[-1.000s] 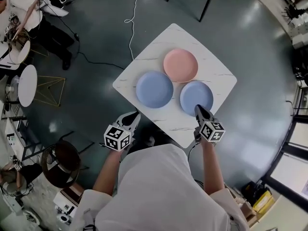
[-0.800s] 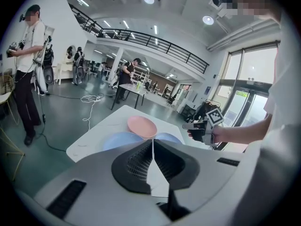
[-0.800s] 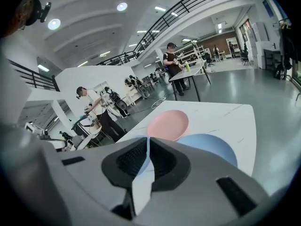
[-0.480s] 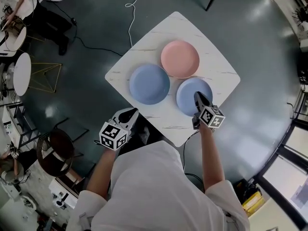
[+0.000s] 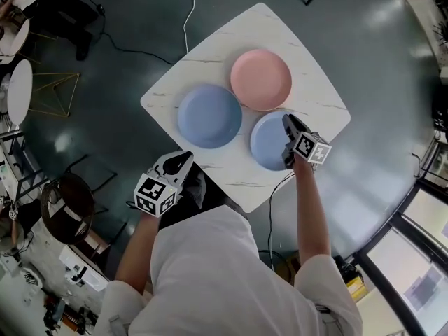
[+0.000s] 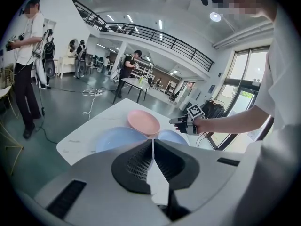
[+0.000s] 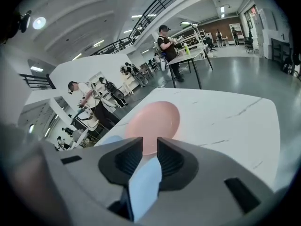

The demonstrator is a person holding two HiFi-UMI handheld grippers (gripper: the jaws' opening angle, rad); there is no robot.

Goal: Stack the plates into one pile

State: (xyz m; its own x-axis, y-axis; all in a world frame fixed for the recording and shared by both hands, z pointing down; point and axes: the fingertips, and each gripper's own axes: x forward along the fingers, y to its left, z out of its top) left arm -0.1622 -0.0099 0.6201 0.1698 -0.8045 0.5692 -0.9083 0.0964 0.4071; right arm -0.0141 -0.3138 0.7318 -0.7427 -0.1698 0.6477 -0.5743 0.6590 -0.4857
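Observation:
Three plates lie apart on the white marble table (image 5: 315, 103): a pink plate (image 5: 260, 79) at the far side, a blue plate (image 5: 209, 116) on the left and a second blue plate (image 5: 269, 142) on the right. My right gripper (image 5: 287, 122) hangs over the right blue plate (image 7: 146, 178). Its jaws are opening, with a narrow gap that shows only the plate below; the pink plate (image 7: 153, 124) lies ahead of it. My left gripper (image 5: 183, 161) is shut and empty, off the table's near left edge. From it I see the left blue plate (image 6: 120, 139) and the pink plate (image 6: 143, 121).
A white cable (image 5: 185, 19) trails over the dark floor beyond the table. A round chair (image 5: 66, 208) stands at the lower left, small white tables (image 5: 19, 89) at the far left. Several people stand in the hall behind, one (image 6: 23, 65) close on the left.
My right gripper has moved forward and down, further over the right blue plate. The left gripper has sunk a little near the table's edge.

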